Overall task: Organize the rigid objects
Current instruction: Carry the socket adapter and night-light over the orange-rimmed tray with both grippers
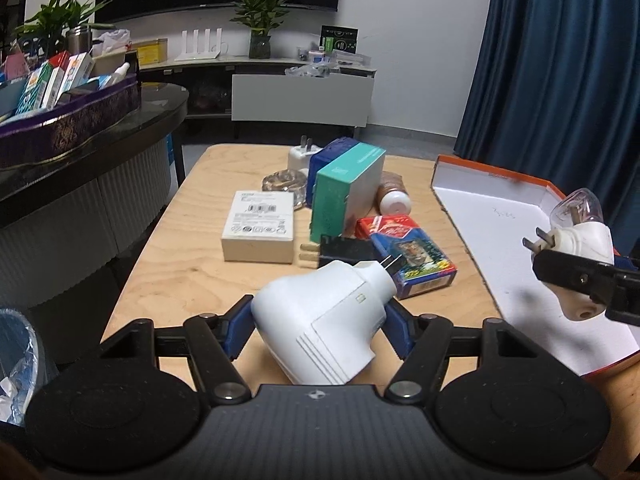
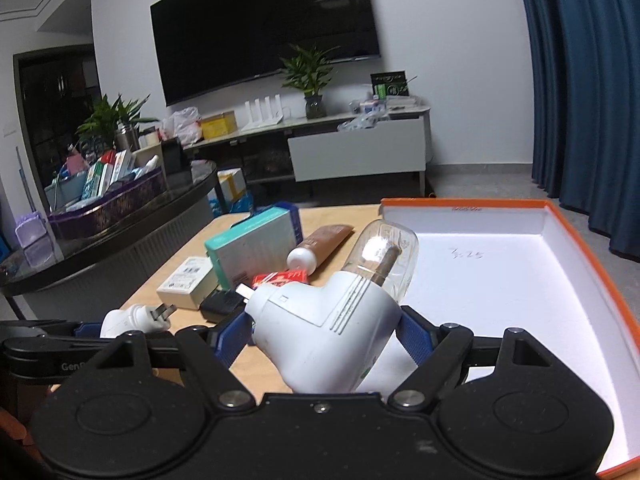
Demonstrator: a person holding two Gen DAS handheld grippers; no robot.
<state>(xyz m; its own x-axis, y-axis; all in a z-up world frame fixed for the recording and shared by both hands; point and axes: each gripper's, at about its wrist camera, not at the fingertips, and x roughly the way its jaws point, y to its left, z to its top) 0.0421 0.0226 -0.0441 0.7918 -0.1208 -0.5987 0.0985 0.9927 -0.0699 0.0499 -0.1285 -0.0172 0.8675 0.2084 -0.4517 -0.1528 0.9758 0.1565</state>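
Note:
My left gripper [image 1: 318,330] is shut on a white plug-in device [image 1: 320,320] with metal prongs, held above the wooden table [image 1: 180,276]. My right gripper [image 2: 326,338] is shut on a white plug-in vaporizer with a clear bottle [image 2: 332,328], held over the left edge of the orange-rimmed white box lid [image 2: 520,280]. That vaporizer also shows in the left wrist view [image 1: 580,248] over the lid [image 1: 500,248]. The left gripper's device shows at the left of the right wrist view [image 2: 132,320].
On the table lie a white carton [image 1: 260,226], a teal box [image 1: 348,192], a blue box [image 1: 328,156], a red-and-blue card pack [image 1: 408,248], a black adapter [image 1: 344,250], a brown tube [image 1: 394,196], a white charger [image 1: 302,156] and a glass dish [image 1: 286,182]. A dark counter [image 1: 80,152] stands left.

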